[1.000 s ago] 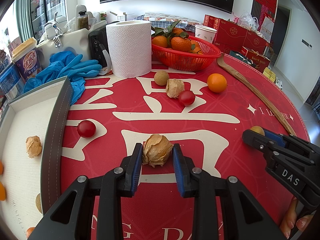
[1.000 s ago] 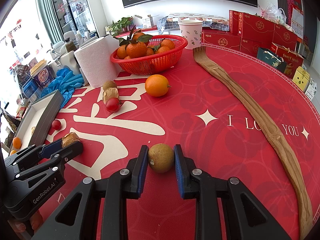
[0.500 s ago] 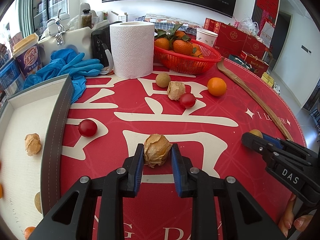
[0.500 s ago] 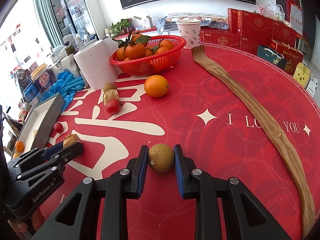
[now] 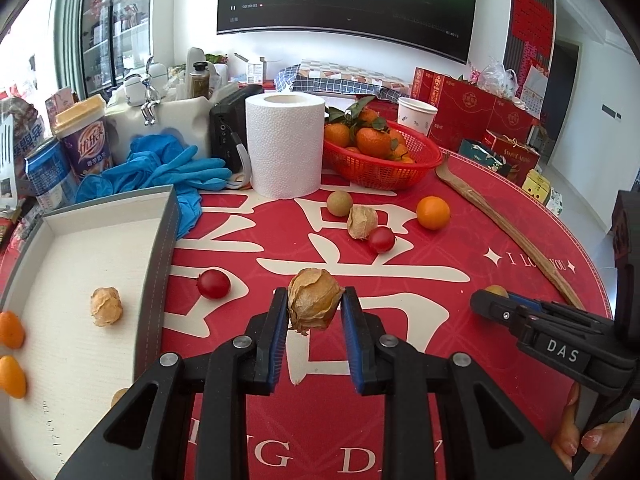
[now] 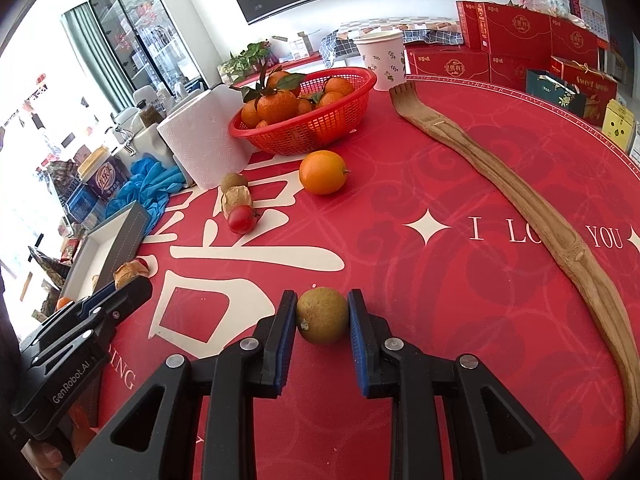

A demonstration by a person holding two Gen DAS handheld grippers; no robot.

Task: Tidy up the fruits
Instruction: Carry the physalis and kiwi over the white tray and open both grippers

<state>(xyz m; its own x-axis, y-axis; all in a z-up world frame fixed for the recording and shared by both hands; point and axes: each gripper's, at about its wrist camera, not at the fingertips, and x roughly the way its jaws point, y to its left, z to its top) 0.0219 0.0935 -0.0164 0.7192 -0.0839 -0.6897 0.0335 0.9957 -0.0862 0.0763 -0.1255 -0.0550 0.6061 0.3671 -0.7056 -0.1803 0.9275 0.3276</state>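
Only the left wrist view shows the white tray's (image 5: 100, 248) floor, holding a husked fruit (image 5: 105, 306). The left gripper (image 5: 315, 322) clamps a papery husked groundcherry (image 5: 314, 304), now lifted off the red mat (image 5: 440, 300); the right gripper (image 6: 322, 330) pinches a round brownish-green longan (image 6: 321, 315), unmoved.

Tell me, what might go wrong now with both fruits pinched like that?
The papery tan husk fruit in the left gripper looks fragile; the squeeze could crush its husk. The smooth round brownish-green fruit in the right gripper is held only at its sides, so it could slip and roll across the red tablecloth.
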